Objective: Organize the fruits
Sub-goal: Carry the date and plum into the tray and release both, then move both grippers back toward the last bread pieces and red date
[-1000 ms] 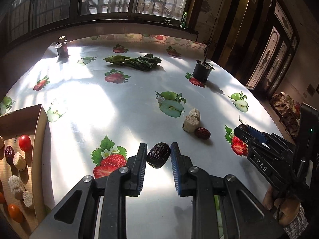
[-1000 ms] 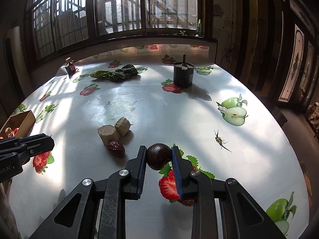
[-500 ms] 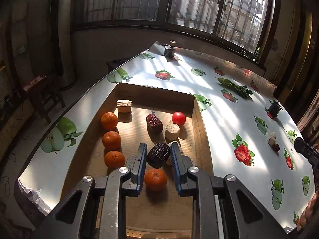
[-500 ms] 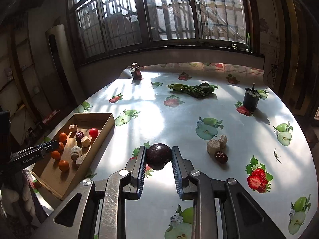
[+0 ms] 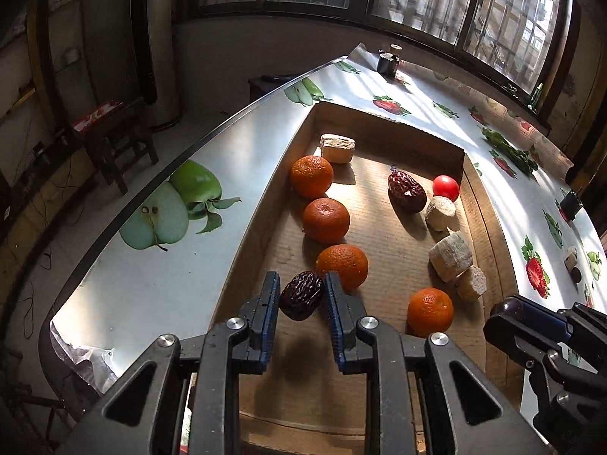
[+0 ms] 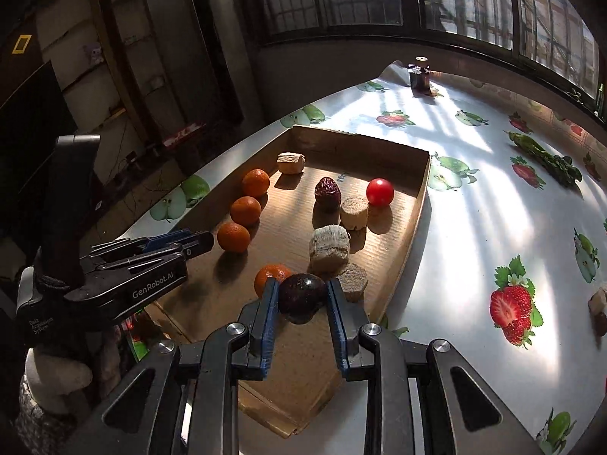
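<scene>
Cardboard tray (image 5: 489, 227): shallow open box on the fruit-print tablecloth (image 5: 159, 276), near the table's rounded edge; it serves as the landmark for everything below.
Left gripper (image 5: 302, 295): above the tray's near-left part, its two blue-padded fingers pinching a wrinkled dark date (image 5: 302, 295) between them.
Right gripper (image 6: 302, 297): above the tray's near-right part, fingers clamped on a round dark fruit (image 6: 302, 295), smooth and almost black.
Oranges along the tray's left wall: three in a row, the far orange (image 5: 312, 176), the middle orange (image 5: 326, 220) and the near orange (image 5: 342, 266), the last just beside the left gripper's right finger.
Fourth orange (image 5: 430, 311): alone near the tray's front, right of the row.
Red date (image 5: 406, 192): lying on the tray floor, centre-back.
Cherry tomato (image 5: 445, 187): close to the tray's right wall, just right of the red date.
Pale chunks inside the tray: one block (image 5: 337, 148) at the back-left corner, a round piece (image 5: 440, 207) beside the red date, a larger piece (image 5: 450, 256) and a smaller one (image 5: 470, 283) touching each other by the right wall.
Outside the tray: a pale chunk with a small dark fruit (image 5: 576, 275) far off to its right, green vegetables (image 6: 546, 157) on the cloth beyond its right wall, and a small dark jar (image 6: 419, 76) beyond its far end.
</scene>
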Motion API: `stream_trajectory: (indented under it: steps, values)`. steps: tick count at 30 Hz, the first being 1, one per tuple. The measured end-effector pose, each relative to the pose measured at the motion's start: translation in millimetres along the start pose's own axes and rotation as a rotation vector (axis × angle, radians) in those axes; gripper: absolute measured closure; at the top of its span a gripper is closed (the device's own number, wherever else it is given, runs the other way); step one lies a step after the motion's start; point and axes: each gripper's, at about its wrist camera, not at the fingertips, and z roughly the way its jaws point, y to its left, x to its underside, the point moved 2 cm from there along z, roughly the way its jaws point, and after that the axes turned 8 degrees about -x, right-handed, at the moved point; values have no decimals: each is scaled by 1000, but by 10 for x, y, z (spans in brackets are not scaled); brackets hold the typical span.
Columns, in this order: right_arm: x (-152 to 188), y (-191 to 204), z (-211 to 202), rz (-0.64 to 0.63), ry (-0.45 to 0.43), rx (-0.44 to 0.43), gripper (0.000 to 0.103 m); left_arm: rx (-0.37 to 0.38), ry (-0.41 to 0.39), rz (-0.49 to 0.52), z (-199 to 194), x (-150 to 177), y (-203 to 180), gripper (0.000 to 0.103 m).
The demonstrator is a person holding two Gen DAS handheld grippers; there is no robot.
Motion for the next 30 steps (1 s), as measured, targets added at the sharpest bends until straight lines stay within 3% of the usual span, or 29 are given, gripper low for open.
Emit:
stream_trajectory:
  steps: [10,14,17,23,26,30]
  values:
    - [76,-26,282,18,75,14,75,9,4,-28,27,-18,13,79]
    - [81,-9,271,18,68,-2,72,14,-14,-58,-62,-40,58,59]
    - [61,5,174,20,25,-6,56,10,-39,-65,-174,-61,57,53]
    - [145,-34,-420,103,-143,57,52,-44,-124,-27,-462,-109,-69,46]
    - [291,-67,-730,176,-232,131,33,-76,-170,-8,-605,-140,-192,42]
    - [409,-80,-961,226,-274,186,31,-108,-227,26,-781,-168,-378,33]
